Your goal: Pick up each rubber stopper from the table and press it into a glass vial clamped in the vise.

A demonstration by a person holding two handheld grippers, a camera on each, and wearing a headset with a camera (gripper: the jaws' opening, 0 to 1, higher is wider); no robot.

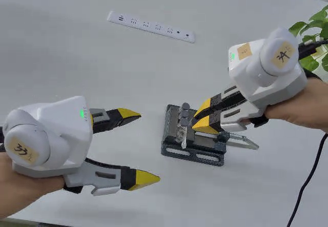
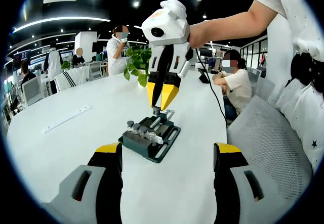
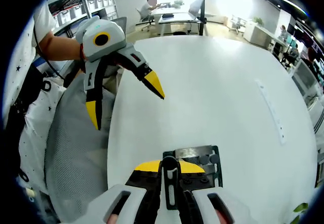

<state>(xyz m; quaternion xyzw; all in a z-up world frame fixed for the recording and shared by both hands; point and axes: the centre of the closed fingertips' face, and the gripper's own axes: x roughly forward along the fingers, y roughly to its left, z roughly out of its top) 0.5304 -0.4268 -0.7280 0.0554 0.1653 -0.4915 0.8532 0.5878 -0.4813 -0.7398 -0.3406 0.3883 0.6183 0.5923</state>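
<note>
Tips of the right claw covering most of the stopper and part of the vial; plant clipped at the view's edge.

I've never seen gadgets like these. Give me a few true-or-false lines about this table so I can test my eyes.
1. The left gripper has its jaws wide open and holds nothing. True.
2. The right gripper hangs over the power strip. False: it is at the vise; the strip lies well apart, farther across the table.
3. A small dark rubber stopper sits between the right gripper's nearly closed jaws. True.
4. The vise stands on a dark wooden bench. False: the table under it is white.
</note>
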